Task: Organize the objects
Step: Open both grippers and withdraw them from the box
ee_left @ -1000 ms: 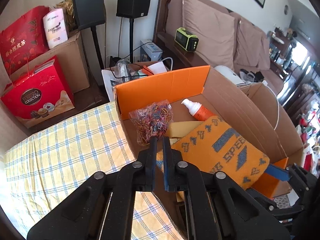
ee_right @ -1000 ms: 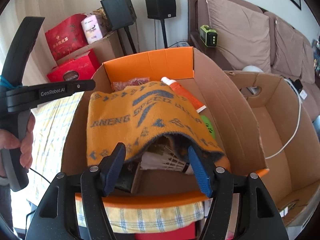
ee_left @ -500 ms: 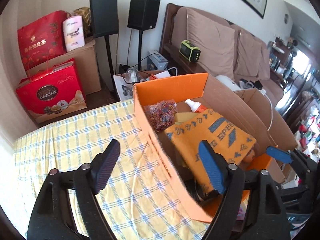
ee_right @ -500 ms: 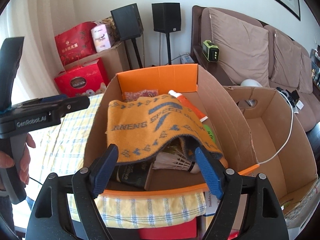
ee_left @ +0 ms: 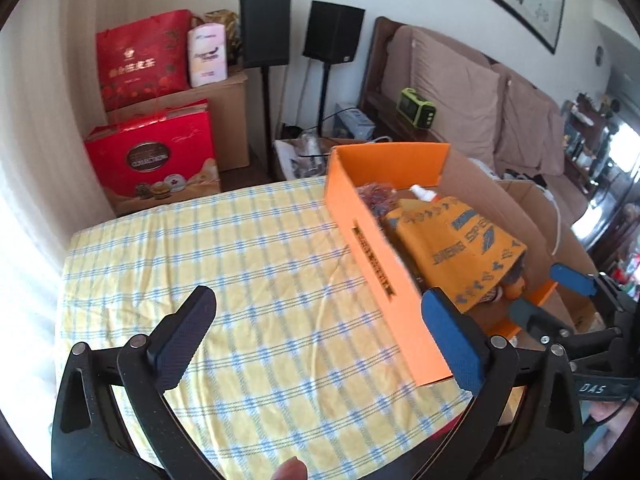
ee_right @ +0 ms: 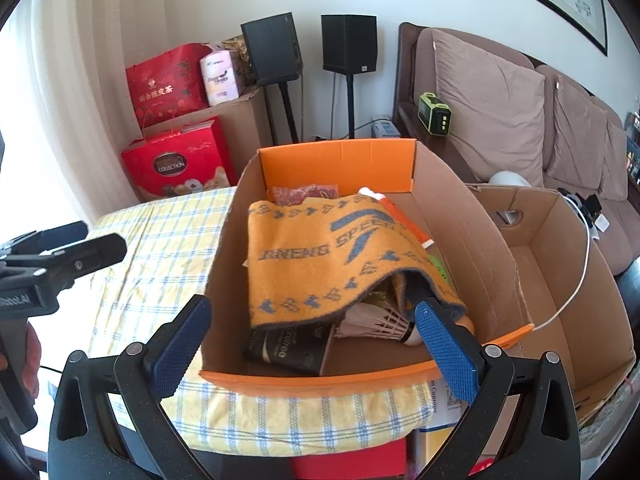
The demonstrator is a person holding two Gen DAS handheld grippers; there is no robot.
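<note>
An orange cardboard box point(ee_right: 336, 160) sits on the desk's yellow checked cloth point(ee_left: 248, 280), at the cloth's right edge in the left wrist view. Draped over the box's contents lies an orange towel point(ee_right: 320, 252) with blue lettering. Under the towel's near edge, inside the box, lie a shuttlecock point(ee_right: 380, 322) and a dark packet point(ee_right: 288, 346). At the box's far end are a bag of coloured bands point(ee_right: 304, 194) and a white-capped orange tube point(ee_right: 400, 216). The left gripper point(ee_left: 316, 336) is over the cloth beside the box, its jaws opening, nothing between them. The right gripper point(ee_right: 312, 340) faces the box's near wall, jaws likewise opening and clear of the towel.
</note>
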